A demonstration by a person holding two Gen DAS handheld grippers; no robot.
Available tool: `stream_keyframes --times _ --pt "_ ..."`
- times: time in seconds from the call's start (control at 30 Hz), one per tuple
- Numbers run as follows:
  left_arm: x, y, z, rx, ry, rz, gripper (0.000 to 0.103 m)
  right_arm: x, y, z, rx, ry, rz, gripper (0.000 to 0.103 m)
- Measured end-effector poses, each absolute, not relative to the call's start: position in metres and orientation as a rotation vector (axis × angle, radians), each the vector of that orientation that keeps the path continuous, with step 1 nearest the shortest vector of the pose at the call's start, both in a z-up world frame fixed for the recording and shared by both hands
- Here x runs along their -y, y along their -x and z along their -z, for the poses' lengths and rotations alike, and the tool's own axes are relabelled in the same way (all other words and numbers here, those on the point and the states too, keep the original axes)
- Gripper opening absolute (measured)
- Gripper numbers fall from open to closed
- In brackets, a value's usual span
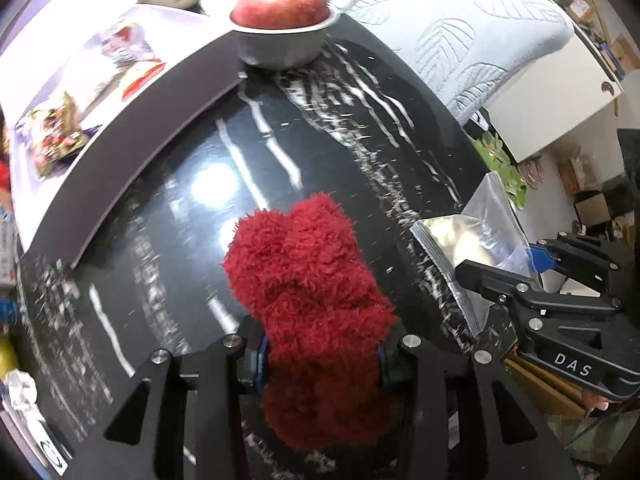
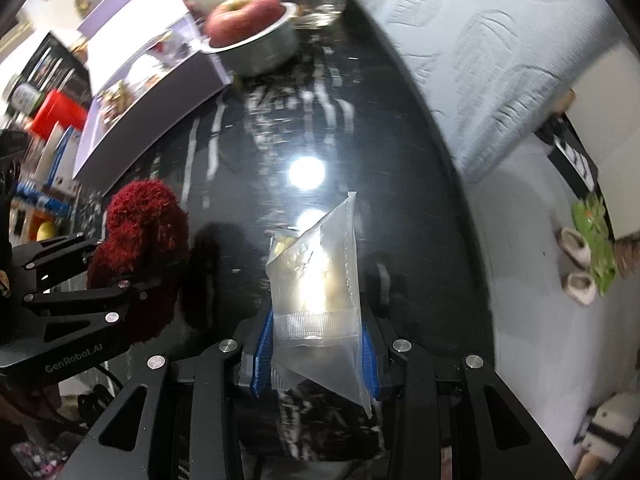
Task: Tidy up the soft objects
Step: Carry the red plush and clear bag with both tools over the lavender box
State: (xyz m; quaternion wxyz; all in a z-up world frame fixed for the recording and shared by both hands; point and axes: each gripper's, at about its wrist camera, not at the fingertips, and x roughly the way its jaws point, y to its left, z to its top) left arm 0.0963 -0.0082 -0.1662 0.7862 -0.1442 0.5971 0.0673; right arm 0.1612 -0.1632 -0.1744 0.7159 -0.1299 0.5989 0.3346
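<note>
My left gripper (image 1: 320, 360) is shut on a fluffy red sock bundle (image 1: 308, 276) and holds it over the glossy black table (image 1: 192, 160). The bundle also shows at the left of the right wrist view (image 2: 140, 236), held by the left gripper (image 2: 116, 268). My right gripper (image 2: 316, 356) is shut on a clear zip-lock plastic bag (image 2: 316, 276), held upright over the table (image 2: 400, 160). In the left wrist view the bag (image 1: 476, 236) and the right gripper (image 1: 520, 268) are at the right, beside the sock.
A red apple (image 1: 280, 0) sits in a metal bowl (image 1: 280, 46) at the far end of the table. A flat box with printed pictures (image 1: 100, 92) lies along the left. A pale blue embossed pillow (image 1: 472, 28) lies along the right edge. Clutter fills the left side.
</note>
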Motion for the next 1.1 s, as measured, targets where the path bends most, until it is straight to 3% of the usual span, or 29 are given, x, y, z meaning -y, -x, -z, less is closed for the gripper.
stream_keyframes --times 0.5,1.1 --pt "-0.022 -0.022 0.157 -1.265 0.436 -0.344 0.038 0.086 -0.108 0.167 -1.296 0.471 -1.018 0.036" --pt "-0.054 0.047 0.086 -1.099 0.485 -0.549 0.038 0.023 -0.038 0.113 -1.156 0.619 -1.316 0.036"
